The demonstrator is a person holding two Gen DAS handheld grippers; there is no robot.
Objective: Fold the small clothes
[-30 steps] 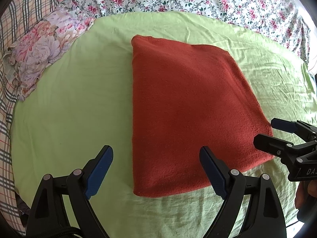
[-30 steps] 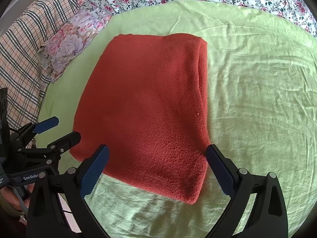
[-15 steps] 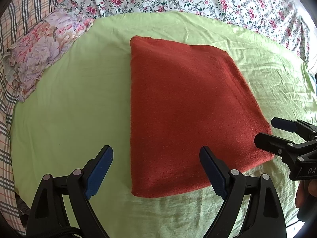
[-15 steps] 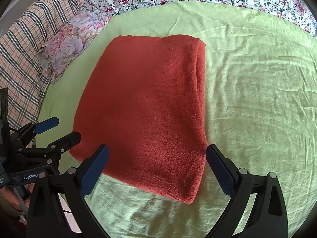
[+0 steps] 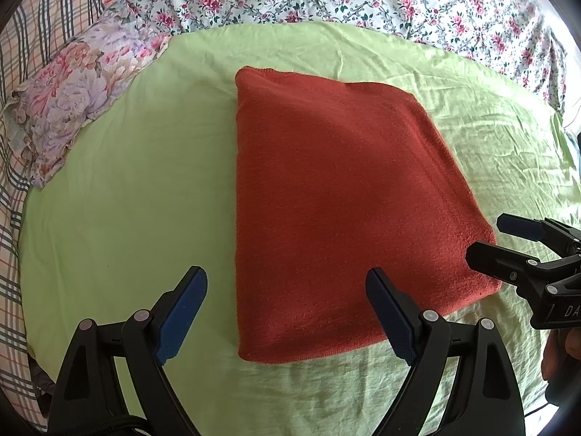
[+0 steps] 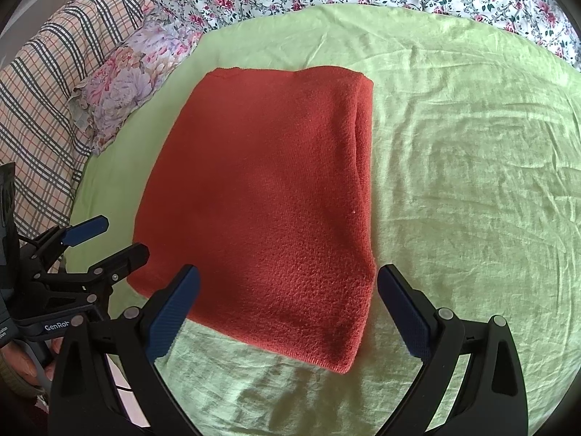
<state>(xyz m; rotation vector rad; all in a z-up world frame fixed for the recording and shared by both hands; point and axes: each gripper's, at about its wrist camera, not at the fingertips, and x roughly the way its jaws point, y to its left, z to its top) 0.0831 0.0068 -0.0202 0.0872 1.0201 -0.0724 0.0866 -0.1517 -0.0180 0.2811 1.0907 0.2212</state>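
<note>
On the green sheet the folded red cloth lay flat, long axis running away from both tools. Left tool straddled its near-left corner, right tool its near-right corner; both gaped wide, holding nothing, equally near.

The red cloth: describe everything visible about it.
The red cloth is a rust-red, fleecy knit, folded into a flat, roughly rectangular stack. Layered edges show along its right side in the right wrist view. It lies on the green sheet. Both grippers, left and right, are open and hold nothing.
</note>
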